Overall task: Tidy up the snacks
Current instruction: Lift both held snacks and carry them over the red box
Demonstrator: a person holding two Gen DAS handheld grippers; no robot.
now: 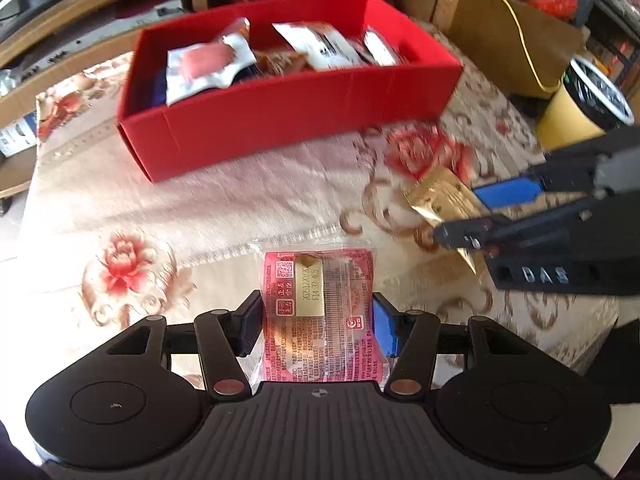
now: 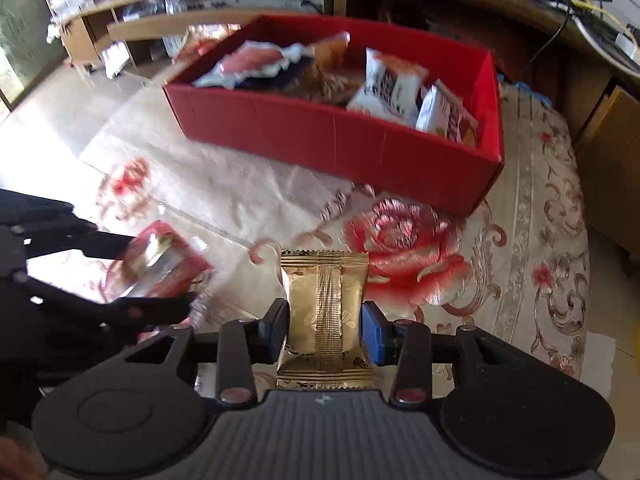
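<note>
1. Snacks come first: a pink packet (image 1: 320, 312) sits at six o'clock in the left wrist view, clamped between the pads of the left gripper (image 1: 318, 320), its printed back facing the camera.
2. In the right wrist view a gold packet (image 2: 325, 320) stands at six o'clock, pinched at its sides by the right gripper (image 2: 325, 330). Both packets appear lifted clear of the flowered cloth (image 1: 224, 200) that covers the table.
3. Seen from the left wrist, the right gripper and its gold packet lie at three o'clock, near but not touching; from the right wrist, the left gripper with the pink packet lies at nine o'clock.
4. Farther off, at twelve o'clock in both views, stands the open red box (image 1: 288, 120), already holding several wrapped snacks, white ones towards its right end. Shelving and clutter lie beyond it.
5. My reading: both packets are on their way to the box. To do it well, carry each one over the near wall with room to spare, keep the two grippers apart so that they do not bump, and pick a gap among the packets.
6. Let go only once a packet is low inside the box; dropped from high it may bounce off the pile. The gold wrapper looks slippery, so hold the pinch firm until then.
</note>
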